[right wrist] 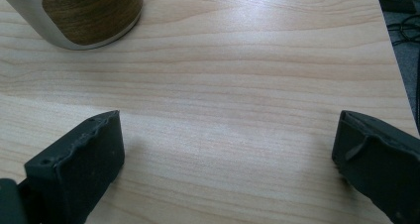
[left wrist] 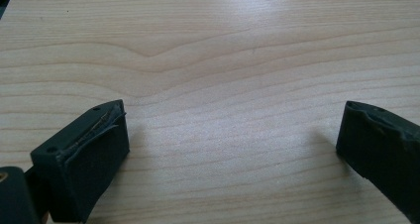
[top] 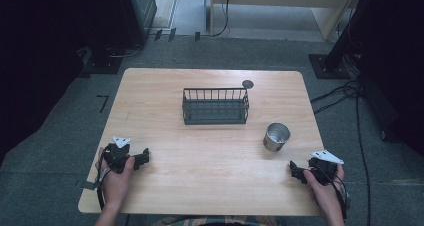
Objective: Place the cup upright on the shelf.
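A dark wire basket (top: 215, 120) stands on the wooden table (top: 210, 176), a little behind its middle, and holds nothing I can see. To its front right a metal cup (top: 276, 136) stands upright; its wood-patterned side (right wrist: 89, 13) sits at the top left of the right gripper view. My left gripper (top: 144, 157) rests at the table's front left, its jaws open over bare wood (left wrist: 233, 140). At the front right, just in front of the cup, my right gripper (top: 295, 170) also stands open with nothing between its jaws (right wrist: 228, 149).
A small round grey disc (top: 247, 84) lies by the basket's back right corner. Cables (top: 345, 93) run over the grey floor to the right of the table. Dark stands and furniture sit behind the table's far corners.
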{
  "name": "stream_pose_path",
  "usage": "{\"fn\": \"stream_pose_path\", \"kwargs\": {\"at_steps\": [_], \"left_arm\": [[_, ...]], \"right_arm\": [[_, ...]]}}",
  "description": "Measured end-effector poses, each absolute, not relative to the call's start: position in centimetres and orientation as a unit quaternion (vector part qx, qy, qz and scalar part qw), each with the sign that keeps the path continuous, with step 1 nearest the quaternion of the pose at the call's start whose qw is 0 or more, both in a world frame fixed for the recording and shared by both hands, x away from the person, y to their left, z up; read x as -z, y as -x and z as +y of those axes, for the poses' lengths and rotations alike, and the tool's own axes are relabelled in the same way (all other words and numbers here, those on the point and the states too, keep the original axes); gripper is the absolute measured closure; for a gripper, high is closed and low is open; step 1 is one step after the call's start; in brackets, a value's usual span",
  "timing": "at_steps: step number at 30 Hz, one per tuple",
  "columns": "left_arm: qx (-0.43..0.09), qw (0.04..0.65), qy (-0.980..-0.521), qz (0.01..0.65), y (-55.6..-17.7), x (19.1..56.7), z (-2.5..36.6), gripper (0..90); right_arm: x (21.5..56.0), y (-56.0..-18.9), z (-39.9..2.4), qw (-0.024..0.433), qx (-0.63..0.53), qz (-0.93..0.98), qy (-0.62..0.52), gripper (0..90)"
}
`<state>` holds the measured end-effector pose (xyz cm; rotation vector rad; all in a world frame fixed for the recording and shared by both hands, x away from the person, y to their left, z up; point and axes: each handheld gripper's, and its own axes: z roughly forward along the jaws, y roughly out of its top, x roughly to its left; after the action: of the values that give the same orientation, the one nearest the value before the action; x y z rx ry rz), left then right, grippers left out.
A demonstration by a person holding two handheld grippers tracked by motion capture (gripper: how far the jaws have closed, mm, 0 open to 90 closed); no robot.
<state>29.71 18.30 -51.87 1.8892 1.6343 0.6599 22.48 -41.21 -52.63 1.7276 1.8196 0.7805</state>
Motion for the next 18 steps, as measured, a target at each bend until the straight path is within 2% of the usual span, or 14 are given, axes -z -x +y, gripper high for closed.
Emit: {"fn": "stream_pose_path", "kwargs": {"at_steps": [7, 18], "left_arm": [[-0.245, 0.275, -0.705, 0.607, -29.7, 51.9, 18.3, 0.0], [-0.245, 0.275, -0.705, 0.606, -29.7, 51.9, 18.3, 0.0]], "right_arm": [[52.3, -22.4, -40.5, 0.269, -0.274, 0.667, -0.639, 0.0], [51.0, -23.3, -38.5, 0.251, -0.315, 0.681, -0.611, 0.0]]}}
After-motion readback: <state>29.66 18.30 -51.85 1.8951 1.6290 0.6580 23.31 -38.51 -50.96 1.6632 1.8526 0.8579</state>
